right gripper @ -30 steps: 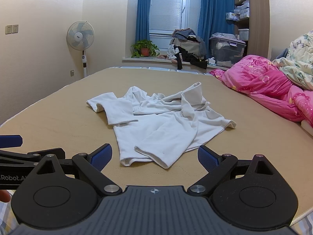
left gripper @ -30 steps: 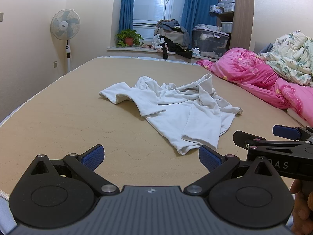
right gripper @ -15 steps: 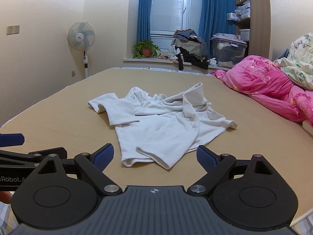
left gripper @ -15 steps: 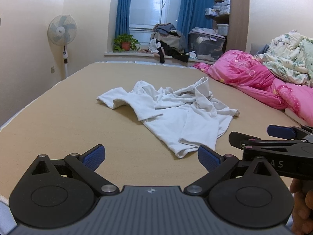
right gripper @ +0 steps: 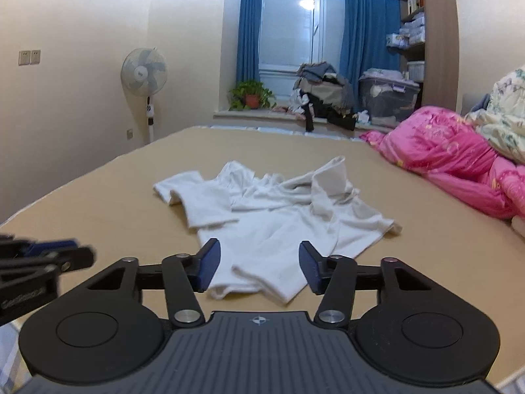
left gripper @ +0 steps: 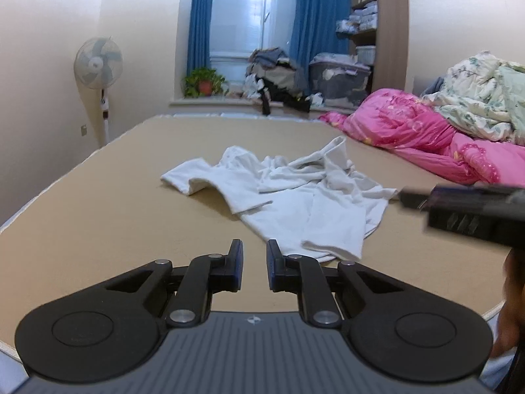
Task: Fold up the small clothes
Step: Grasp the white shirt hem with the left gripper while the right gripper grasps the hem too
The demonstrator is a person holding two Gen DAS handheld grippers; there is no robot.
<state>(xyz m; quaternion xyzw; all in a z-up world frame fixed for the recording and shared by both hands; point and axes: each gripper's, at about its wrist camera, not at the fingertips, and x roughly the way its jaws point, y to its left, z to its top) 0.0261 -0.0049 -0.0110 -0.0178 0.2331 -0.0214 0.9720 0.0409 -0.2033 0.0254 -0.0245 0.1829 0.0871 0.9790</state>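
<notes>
Left wrist view: my left gripper (left gripper: pixel 255 264) is closing on nothing, a narrow gap left, just short of the crumpled white shirt (left gripper: pixel 295 203) on the tan bed (left gripper: pixel 98 216). Right wrist view: my right gripper (right gripper: pixel 259 267) is closing too, half-spread, empty, shirt hem beyond it.

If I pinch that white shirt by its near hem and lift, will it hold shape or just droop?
Probably droop: the white shirt lies crumpled in soft folds, so it looks thin and limp. It seems light, so a one-corner lift would likely drag the rest across the tan mattress. The raised sleeve may flop over.
</notes>
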